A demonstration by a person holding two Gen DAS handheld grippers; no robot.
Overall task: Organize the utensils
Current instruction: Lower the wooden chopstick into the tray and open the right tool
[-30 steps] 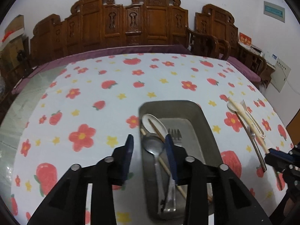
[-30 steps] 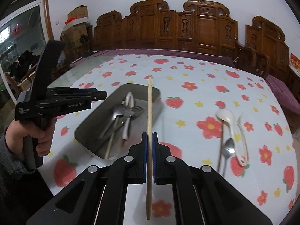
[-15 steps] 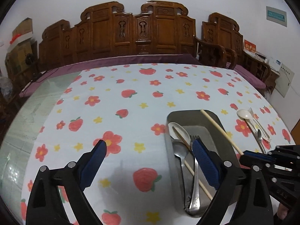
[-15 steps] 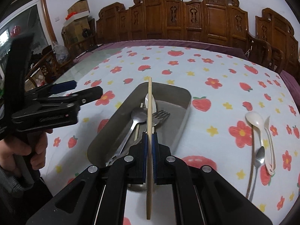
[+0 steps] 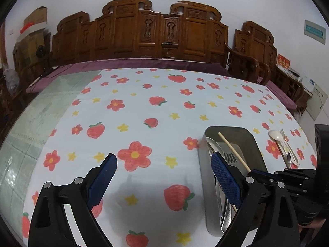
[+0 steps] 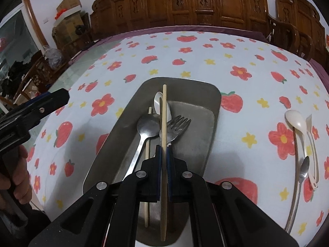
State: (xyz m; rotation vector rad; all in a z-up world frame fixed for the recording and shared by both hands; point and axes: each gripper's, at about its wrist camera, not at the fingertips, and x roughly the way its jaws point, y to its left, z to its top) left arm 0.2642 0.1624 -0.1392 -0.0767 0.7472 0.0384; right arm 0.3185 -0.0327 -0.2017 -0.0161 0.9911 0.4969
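My right gripper [image 6: 163, 154] is shut on a wooden chopstick [image 6: 164, 111] and holds it lengthwise just above the metal tray [image 6: 209, 107]. In the tray lie a metal spoon [image 6: 147, 126], a metal fork [image 6: 177, 126], a white spoon [image 6: 157, 100] and a second chopstick [image 6: 147, 150]. My left gripper [image 5: 163, 169] is open and empty over the tablecloth, left of the tray [image 5: 244, 138]. The held chopstick [image 5: 233, 151] also shows in the left wrist view.
On the cloth right of the tray lie a white spoon [image 6: 296, 119], a white plastic fork [image 6: 311, 140], a metal spoon [image 6: 302, 175] and a dark chopstick [image 6: 296, 144]. Carved wooden chairs [image 5: 164, 35] line the table's far side.
My right gripper has carried the chopstick from beside the tray to low over it. My left gripper has opened wide and drawn back left, off the tray.
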